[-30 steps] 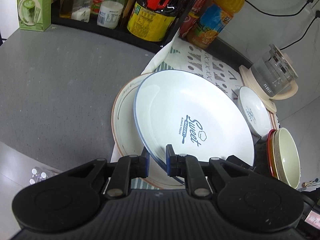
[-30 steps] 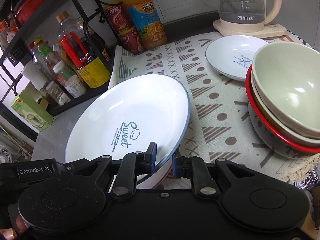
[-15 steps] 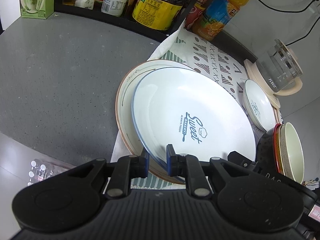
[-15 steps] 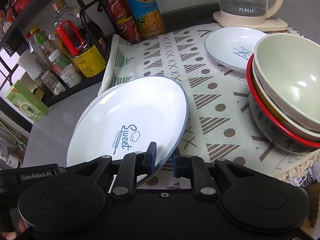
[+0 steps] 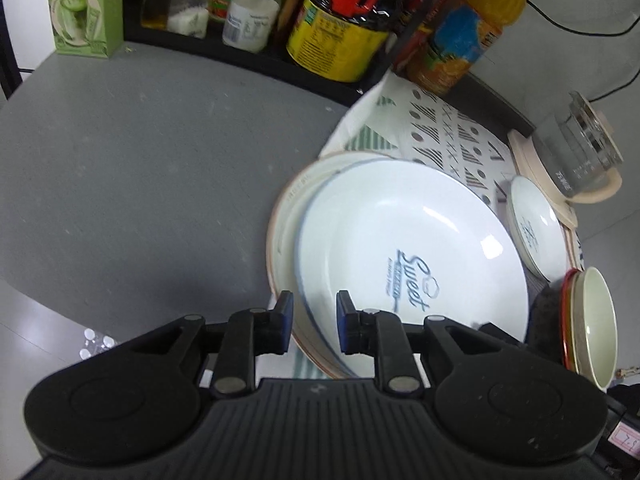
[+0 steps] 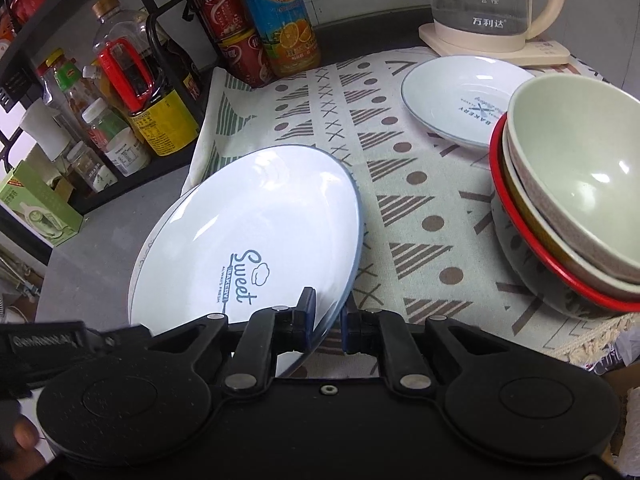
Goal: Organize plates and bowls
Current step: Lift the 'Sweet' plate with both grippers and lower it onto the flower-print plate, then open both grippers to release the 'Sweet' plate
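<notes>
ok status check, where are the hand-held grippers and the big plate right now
Left hand-held gripper open around rim. Right hand-held gripper shut on large white "Sweet" plate, over brown-rimmed plate. Nothing blocking.

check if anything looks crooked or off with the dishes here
The Sweet plate sits off-centre on the brown-rimmed plate, overhanging toward the bowl stack. Both the left gripper and right gripper straddle its rim. No chips or spills show.

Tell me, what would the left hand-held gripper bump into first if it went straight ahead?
Probably the large white "Sweet Bakery" plate: its near rim already sits between the open fingers of the left hand-held gripper, above the brown-rimmed plate beneath it. Depth is hard to judge here.
</notes>
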